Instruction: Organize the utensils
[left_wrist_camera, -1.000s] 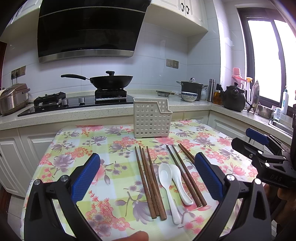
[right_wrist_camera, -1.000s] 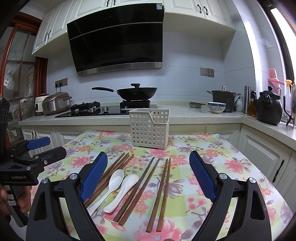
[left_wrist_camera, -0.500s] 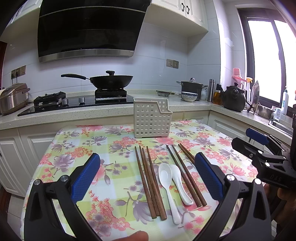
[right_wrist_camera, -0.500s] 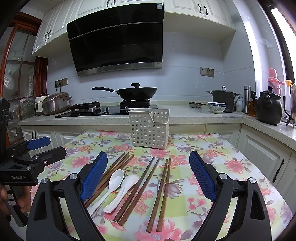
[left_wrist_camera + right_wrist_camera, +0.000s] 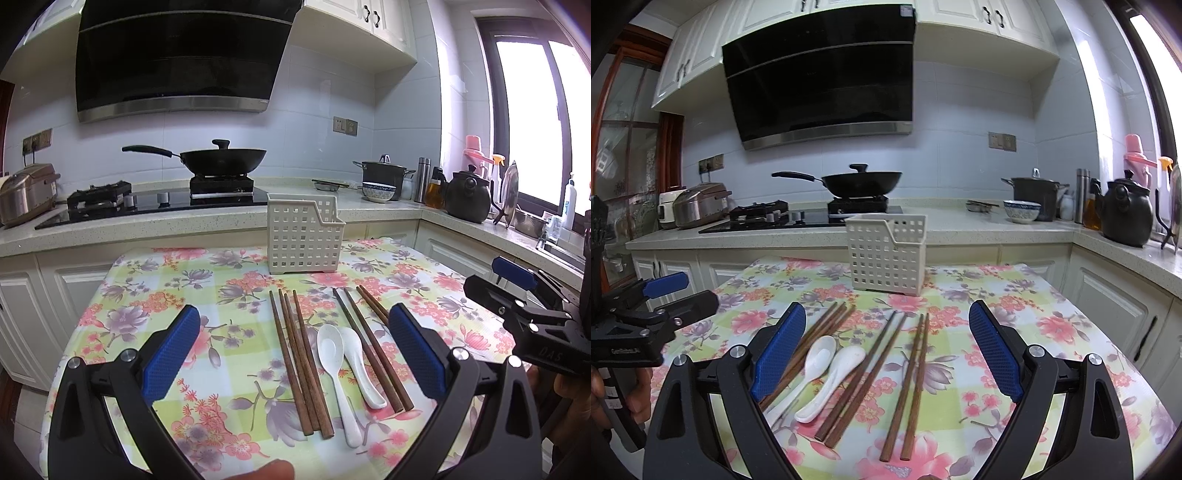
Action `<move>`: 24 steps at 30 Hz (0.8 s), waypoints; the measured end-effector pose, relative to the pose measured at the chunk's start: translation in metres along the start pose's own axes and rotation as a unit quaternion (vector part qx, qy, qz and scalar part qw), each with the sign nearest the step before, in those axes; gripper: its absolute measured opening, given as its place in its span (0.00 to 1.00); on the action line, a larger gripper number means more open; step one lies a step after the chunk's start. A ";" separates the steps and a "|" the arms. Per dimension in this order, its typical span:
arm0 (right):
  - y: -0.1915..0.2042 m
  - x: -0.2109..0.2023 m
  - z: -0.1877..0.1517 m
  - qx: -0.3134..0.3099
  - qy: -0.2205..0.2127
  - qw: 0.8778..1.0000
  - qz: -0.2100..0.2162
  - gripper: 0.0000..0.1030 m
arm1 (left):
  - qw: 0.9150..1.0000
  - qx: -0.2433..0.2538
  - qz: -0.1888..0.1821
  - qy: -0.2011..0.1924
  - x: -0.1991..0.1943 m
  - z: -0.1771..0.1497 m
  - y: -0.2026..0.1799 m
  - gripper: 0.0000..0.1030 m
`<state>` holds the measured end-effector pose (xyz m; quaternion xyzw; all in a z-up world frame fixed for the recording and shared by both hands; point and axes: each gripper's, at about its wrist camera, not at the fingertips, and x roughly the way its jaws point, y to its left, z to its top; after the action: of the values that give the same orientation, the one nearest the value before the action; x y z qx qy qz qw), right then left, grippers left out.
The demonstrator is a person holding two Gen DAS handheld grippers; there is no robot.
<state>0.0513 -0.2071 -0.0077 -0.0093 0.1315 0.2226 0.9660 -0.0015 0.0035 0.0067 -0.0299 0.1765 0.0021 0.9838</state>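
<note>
Both tools hover above the near edge of the table (image 5: 140, 295), and nothing has been picked up yet. The left gripper (image 5: 295, 350) has its jaws spread wide and empty, with its blue pads (image 5: 171, 350) either side of the utensils; the right gripper (image 5: 886, 354) is just as wide open and empty.

On the floral cloth lie three wooden chopsticks (image 5: 295, 354) to the left, two white spoons (image 5: 338, 354) side by side in the middle, and more chopsticks (image 5: 912, 384) to the right. The white slotted holder (image 5: 303, 236) stands upright at the far side, well apart from them.

My judgement is that the first pick is in hand. To do it well, choose one group rather than straddling everything. The rightmost pair lies apart from the rest and suits the right gripper. Come down with the pads either side of the sticks near their middle, closing across them so they stay parallel. The sticks lie flat and thin, so the tips must reach the cloth or the pads will slide over them. Keep clear of the spoons, which would roll if nudged
</note>
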 end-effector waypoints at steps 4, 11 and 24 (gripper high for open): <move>-0.016 0.021 -0.006 0.038 0.061 0.997 -0.028 0.82 | 1.000 -0.023 0.004 0.021 0.010 -0.002 0.008 0.96; -0.035 0.064 -0.032 0.065 0.196 0.975 -0.085 0.82 | 0.992 -0.017 0.009 0.122 0.051 -0.010 0.010 0.96; -0.054 0.077 -0.032 0.058 0.230 0.963 -0.126 0.82 | 0.975 -0.006 -0.034 0.218 0.133 -0.024 -0.016 0.49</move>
<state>0.1328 -0.2253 -0.0608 -0.0205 0.3610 0.0826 0.9287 0.1145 -0.0148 -0.0612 -0.0412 0.3853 -0.0365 0.9212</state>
